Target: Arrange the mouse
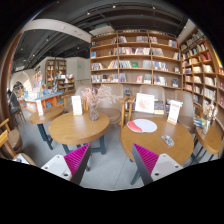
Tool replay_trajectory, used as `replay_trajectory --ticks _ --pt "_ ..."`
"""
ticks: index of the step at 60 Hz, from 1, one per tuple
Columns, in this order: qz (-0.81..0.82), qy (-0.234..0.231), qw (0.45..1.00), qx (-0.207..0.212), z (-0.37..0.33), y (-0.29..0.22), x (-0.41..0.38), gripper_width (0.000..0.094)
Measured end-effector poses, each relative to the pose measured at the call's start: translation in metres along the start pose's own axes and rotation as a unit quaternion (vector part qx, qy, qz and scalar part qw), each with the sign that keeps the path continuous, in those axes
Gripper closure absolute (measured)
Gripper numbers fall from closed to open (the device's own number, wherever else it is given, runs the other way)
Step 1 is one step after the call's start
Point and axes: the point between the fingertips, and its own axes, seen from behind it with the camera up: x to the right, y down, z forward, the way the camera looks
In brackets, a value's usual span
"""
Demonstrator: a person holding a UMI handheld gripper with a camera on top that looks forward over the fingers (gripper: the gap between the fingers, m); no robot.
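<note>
My gripper (111,160) is open, held high above the grey floor, with nothing between its magenta pads (76,160). Ahead and to the right stands a round wooden table (172,150). On it lies a round white mouse mat (146,125) with a red item (133,127) at its left edge. A small grey object (168,140), possibly the mouse, rests nearer me on that table; it is too small to be sure. Both lie well beyond the fingertips.
A second round table (70,130) ahead on the left carries a white card (77,104) and a vase of flowers (95,103). White cards (145,102) stand at the right table's back. Wooden chairs ring both tables. Bookshelves (135,60) line the far wall.
</note>
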Motion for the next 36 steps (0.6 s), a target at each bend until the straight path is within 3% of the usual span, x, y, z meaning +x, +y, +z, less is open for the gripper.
replay_trajectory --ticks 36 --pt "0.035 0.165 0.986 -0.012 0.001 0.033 0.207 0.0075"
